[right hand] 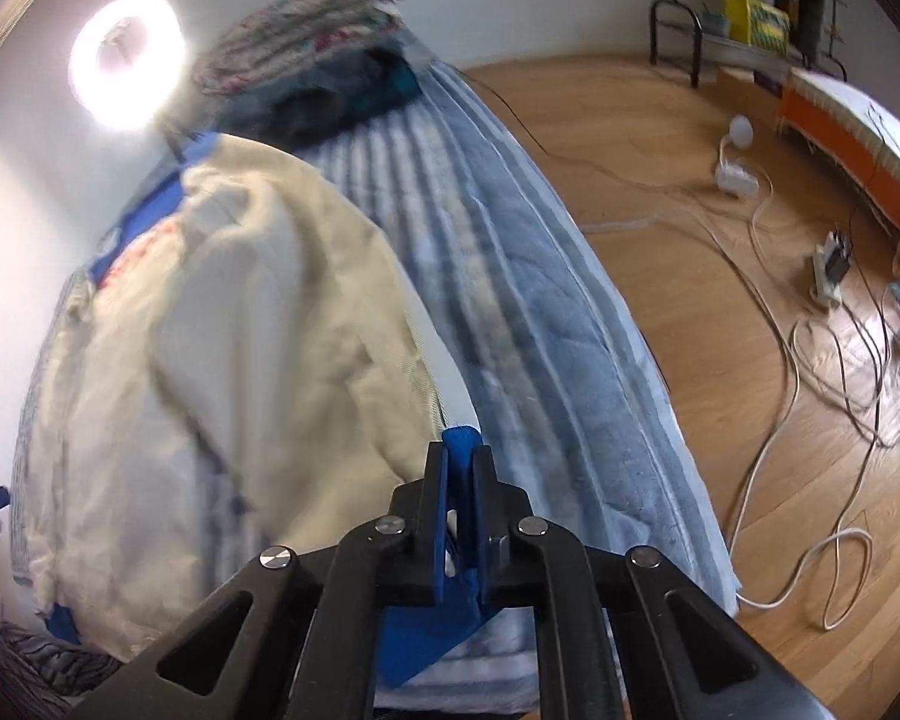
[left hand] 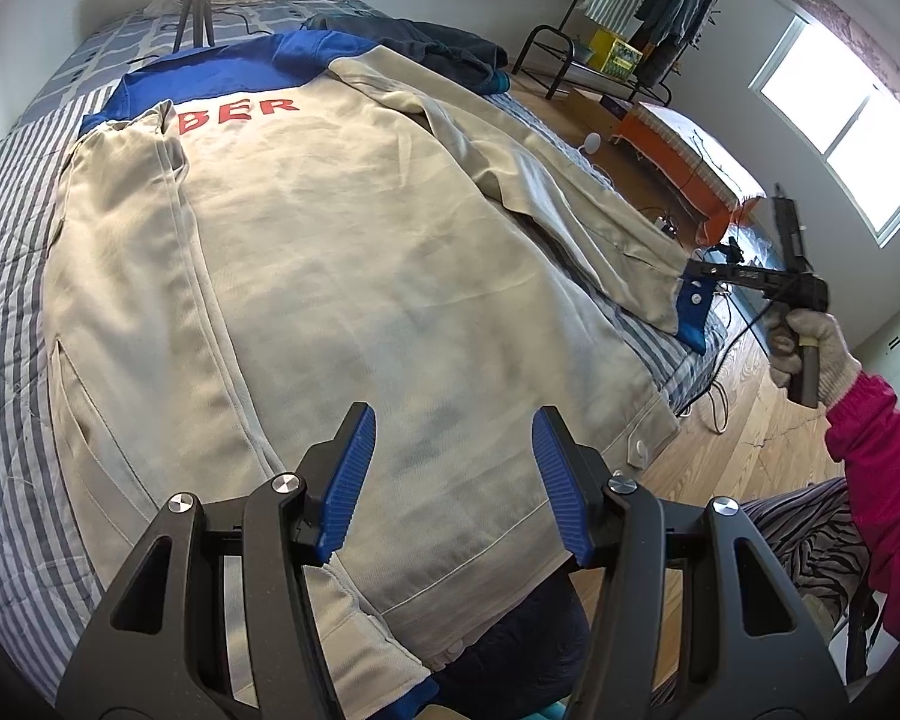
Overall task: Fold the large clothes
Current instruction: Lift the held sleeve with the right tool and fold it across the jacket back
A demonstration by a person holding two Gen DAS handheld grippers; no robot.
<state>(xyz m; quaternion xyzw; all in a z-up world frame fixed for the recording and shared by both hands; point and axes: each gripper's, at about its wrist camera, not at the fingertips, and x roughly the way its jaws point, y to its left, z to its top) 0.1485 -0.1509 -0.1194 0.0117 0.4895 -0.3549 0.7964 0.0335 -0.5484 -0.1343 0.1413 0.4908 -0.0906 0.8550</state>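
Striped bed (left hand: 12, 252) fills left wrist view; beige jacket (left hand: 342, 252) lies flat on it, back up. Left gripper (left hand: 450, 468) hovers over hem, jaws apart, empty. Right gripper (left hand: 699, 273) holds cuff (left hand: 693, 315) at bed edge.

Right wrist view: right gripper (right hand: 457, 480) clamped on blue cuff (right hand: 459, 441), sleeve (right hand: 306, 324) lifted. Advice: carry sleeve across back, keep taut, lay flat.
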